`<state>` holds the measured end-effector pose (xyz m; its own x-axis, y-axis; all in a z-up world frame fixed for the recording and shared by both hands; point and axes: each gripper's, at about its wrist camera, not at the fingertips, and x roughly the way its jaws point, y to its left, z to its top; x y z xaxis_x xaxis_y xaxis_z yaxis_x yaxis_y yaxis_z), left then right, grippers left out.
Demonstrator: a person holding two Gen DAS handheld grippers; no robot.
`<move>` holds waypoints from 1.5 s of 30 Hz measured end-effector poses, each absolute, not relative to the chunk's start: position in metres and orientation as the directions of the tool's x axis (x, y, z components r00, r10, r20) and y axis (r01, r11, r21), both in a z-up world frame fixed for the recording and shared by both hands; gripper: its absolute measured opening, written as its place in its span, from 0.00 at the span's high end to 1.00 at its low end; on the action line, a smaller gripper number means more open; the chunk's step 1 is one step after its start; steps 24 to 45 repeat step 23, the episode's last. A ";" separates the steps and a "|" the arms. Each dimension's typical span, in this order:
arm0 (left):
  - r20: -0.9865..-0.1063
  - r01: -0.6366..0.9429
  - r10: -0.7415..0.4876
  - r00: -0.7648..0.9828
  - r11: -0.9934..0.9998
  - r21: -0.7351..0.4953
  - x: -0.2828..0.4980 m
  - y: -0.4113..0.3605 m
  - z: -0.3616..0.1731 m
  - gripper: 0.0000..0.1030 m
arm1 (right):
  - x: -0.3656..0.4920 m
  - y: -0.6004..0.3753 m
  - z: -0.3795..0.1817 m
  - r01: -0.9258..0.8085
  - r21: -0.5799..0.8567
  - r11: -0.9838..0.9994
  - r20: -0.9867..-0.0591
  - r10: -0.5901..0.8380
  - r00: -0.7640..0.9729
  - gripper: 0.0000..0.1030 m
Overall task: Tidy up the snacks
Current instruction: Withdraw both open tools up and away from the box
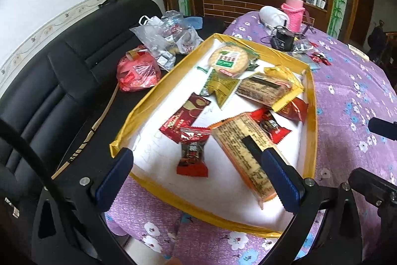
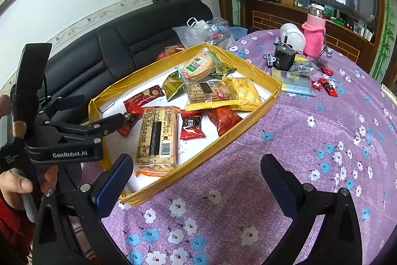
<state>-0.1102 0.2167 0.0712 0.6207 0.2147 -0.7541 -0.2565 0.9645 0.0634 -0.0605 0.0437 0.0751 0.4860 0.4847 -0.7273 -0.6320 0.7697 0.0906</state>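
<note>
The left gripper (image 1: 198, 180) hangs over the near end of the yellow-rimmed tray (image 1: 124, 123), its jaws spread wide with nothing between them; the right-hand finger (image 1: 280, 180) lies in front of the long orange cracker pack (image 1: 243, 140); whether it touches the pack cannot be told. The right gripper (image 2: 198, 180) hovers over the purple flowered cloth on the desk (image 2: 297, 140), jaws likewise wide apart and empty, the tray at its 11 o'clock.

The snacks lie loose inside the tray: a round rice cracker pack (image 1: 229, 58) at the far end, green triangular packets (image 1: 219, 87) just before it, a biscuit pack in yellow wrapping (image 1: 268, 88) at 1 o'clock, and red-wrapped sweets (image 1: 192, 153) near the middle.

Only the left wrist view shows the red plastic bag (image 1: 137, 72) on the black sofa (image 1: 49, 91) at 10 o'clock, just beside the tray.

Only the right wrist view shows the left gripper from outside, at 9 o'clock, with a hand (image 2: 17, 183) on its handle. It also shows more plainly the small red sweets (image 2: 327, 86) lying on the cloth at 1 o'clock, well apart from the tray, near a pink knitted bottle cover (image 2: 314, 41).
</note>
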 end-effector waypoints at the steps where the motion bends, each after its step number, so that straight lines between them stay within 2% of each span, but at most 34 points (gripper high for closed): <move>1: -0.754 -0.254 0.213 0.621 0.965 0.064 -0.110 0.216 0.071 0.00 | -0.061 0.043 0.075 -0.631 0.092 0.770 -0.726 0.485 0.487 0.01; 23: -0.749 -0.195 0.164 0.643 0.980 0.047 -0.114 0.195 0.078 0.00 | -0.068 0.026 0.086 -0.600 0.116 0.792 -0.701 0.493 0.515 0.01; 45: -0.749 -0.195 0.164 0.643 0.980 0.047 -0.114 0.195 0.078 0.00 | -0.068 0.026 0.086 -0.600 0.116 0.792 -0.701 0.493 0.515 0.01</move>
